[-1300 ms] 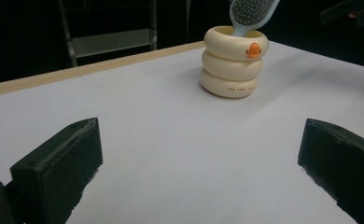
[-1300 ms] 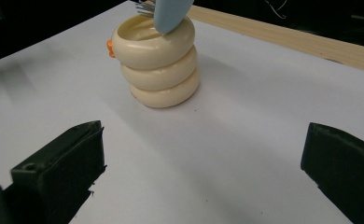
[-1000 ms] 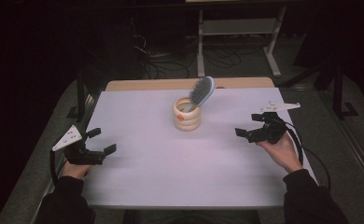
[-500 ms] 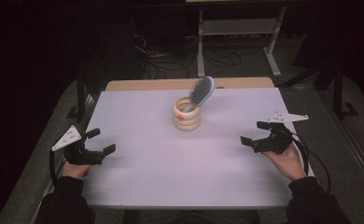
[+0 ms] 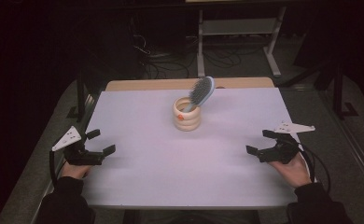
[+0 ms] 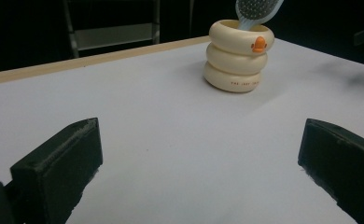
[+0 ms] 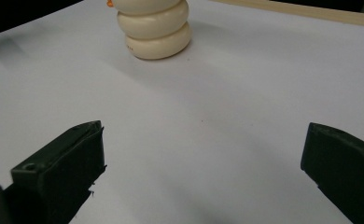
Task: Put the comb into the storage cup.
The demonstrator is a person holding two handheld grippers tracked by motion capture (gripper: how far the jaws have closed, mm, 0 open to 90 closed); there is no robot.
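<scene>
Fingers (image 5: 101,143) apart, both hands low.

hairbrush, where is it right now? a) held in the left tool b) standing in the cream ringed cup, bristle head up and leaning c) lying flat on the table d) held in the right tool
b: the hairbrush has its handle down inside the cream ringed cup, with the bristle head sticking up and tilted over the rim, while the left tool and the right tool are open, empty and far from it.
</scene>
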